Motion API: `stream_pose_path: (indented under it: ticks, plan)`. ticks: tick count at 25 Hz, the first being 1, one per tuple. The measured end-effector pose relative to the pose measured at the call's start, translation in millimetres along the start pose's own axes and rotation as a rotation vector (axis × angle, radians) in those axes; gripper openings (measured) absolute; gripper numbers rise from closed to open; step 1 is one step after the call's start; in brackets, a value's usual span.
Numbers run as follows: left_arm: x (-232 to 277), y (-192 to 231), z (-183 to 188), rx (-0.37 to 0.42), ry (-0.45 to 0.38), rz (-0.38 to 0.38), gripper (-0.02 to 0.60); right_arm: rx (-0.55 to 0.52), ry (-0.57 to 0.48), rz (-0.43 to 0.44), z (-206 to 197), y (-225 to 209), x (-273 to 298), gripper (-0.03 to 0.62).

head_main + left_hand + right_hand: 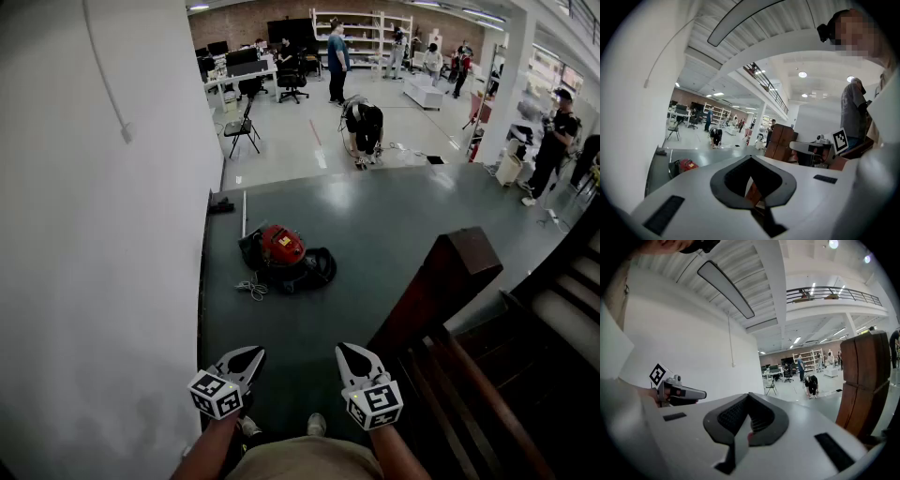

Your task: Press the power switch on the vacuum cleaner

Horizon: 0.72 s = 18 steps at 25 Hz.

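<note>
The vacuum cleaner (282, 249), a red body with black parts and a dark hose, lies on the dark green floor well ahead of me. It shows small at the lower left of the left gripper view (686, 164). I cannot make out its power switch from here. My left gripper (251, 354) and right gripper (344, 351) are side by side low in the head view, far short of the vacuum. Both are shut with nothing in them. In their own views the left gripper (751, 159) and right gripper (749, 395) have their jaws meeting at the tips.
A white wall (94, 234) runs along the left. A wooden stair post (450, 272) and a handrail with steps (562, 319) stand at the right. A coiled cable (250, 288) lies beside the vacuum. A person bends over (364, 127) beyond the floor's edge, with a chair (242, 127) nearby.
</note>
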<state>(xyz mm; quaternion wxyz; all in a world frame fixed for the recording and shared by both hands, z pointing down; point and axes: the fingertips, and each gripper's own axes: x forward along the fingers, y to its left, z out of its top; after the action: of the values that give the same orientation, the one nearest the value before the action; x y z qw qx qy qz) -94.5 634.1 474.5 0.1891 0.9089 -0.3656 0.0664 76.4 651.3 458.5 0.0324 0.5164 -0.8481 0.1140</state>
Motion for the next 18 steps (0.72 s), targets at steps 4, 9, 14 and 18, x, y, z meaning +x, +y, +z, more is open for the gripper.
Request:
stream_pose_path:
  ticks: [4, 9, 14, 18]
  plan:
    - [11, 0, -12, -0.047, 0.042, 0.014, 0.002, -0.002, -0.003, 0.015, -5, -3, -2, 0.008]
    - [22, -6, -21, -0.069, 0.075, 0.011, 0.002, 0.041, -0.009, 0.009, -10, -11, 0, 0.009]
    - [34, -15, -23, -0.064, 0.126, -0.009, 0.002, 0.156, -0.007, 0.086, -12, -7, 3, 0.014]
    - [42, -18, -22, -0.060, 0.147, -0.009, 0.002, 0.127, 0.026, 0.090, -21, -7, 8, 0.014]
